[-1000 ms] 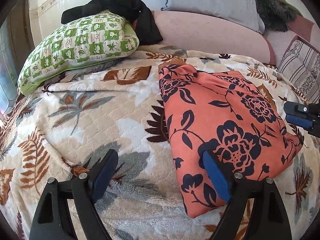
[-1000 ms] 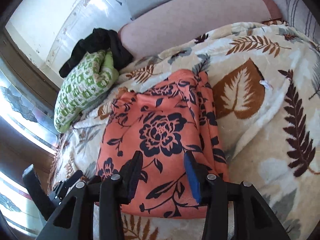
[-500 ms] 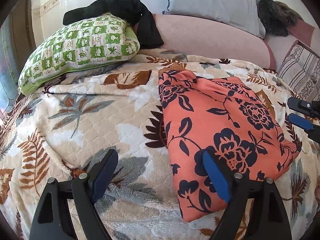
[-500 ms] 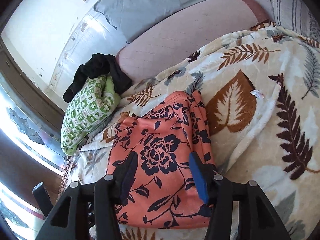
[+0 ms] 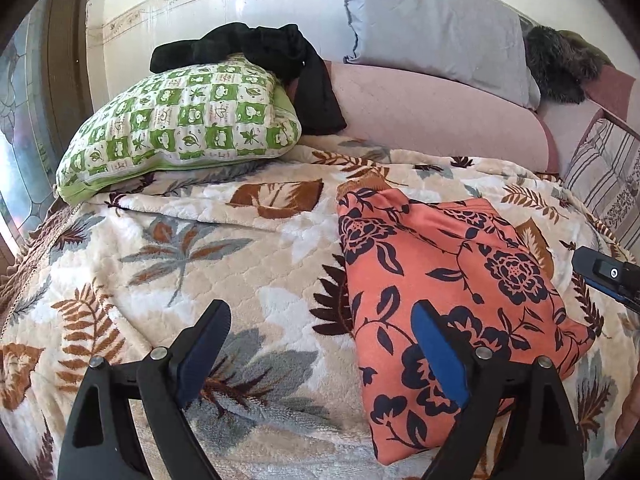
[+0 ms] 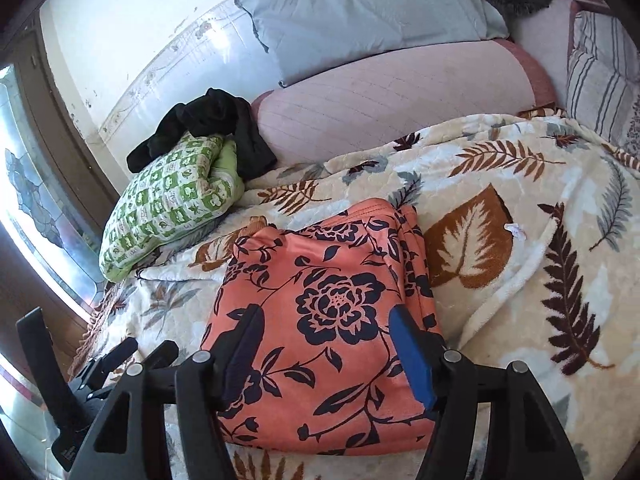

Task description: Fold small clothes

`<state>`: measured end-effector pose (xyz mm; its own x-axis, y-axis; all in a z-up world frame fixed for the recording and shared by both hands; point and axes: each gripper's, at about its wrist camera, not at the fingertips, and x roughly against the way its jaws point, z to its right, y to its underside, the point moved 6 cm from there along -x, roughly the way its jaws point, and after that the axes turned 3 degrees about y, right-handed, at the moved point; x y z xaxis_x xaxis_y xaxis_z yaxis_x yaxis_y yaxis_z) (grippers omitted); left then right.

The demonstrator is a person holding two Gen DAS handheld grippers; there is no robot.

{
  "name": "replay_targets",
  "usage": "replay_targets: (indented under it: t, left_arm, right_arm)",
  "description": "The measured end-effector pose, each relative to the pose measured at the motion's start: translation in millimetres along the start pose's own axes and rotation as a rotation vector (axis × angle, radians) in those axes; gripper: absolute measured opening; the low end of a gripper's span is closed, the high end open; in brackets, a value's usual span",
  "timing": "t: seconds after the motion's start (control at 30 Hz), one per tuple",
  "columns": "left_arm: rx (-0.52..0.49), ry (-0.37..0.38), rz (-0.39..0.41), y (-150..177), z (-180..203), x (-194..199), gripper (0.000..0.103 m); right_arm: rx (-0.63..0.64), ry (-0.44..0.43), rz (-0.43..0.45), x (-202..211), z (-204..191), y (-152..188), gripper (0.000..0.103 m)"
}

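A coral garment with a navy flower print (image 5: 452,280) (image 6: 332,304) lies folded into a rough rectangle on the leaf-patterned blanket (image 5: 200,248). My left gripper (image 5: 320,340) hovers over the garment's left edge. Its jaws are wide and still opening, and the pads touch no cloth. My right gripper (image 6: 328,344) hangs above the garment's near end with its jaws opening. The cloth lies below the gap and is not pinched. The right gripper's tip (image 5: 604,276) shows at the right edge of the left wrist view. The left gripper (image 6: 112,360) appears at lower left in the right wrist view.
A green checked pillow (image 5: 180,120) with a black garment (image 5: 280,56) draped over it sits at the head of the bed. Behind are a pink bolster (image 5: 432,120), a grey pillow (image 5: 432,28) and a striped pillow (image 6: 600,76). A window (image 6: 36,220) lies left.
The right gripper's jaws have spread wider and it has lifted a little off the garment. The left gripper has tilted slightly, and its jaws widened a touch. The garment has stayed in place.
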<state>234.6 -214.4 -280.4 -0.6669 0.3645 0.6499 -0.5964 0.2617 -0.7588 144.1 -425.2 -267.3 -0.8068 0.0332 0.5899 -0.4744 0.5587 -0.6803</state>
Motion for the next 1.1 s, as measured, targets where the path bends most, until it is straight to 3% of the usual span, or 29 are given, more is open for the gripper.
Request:
replay_targets:
  t: [0.37,1.1]
  left_arm:
    - [0.041,-0.039,-0.007,-4,-14,-2,0.092]
    - [0.017,-0.035,-0.021,-2,-10,-4,0.092]
  right_arm:
    - [0.021,0.026,-0.011,-6,-4,5,0.070]
    - [-0.029,0.033,0.006,-4,7,1,0.070]
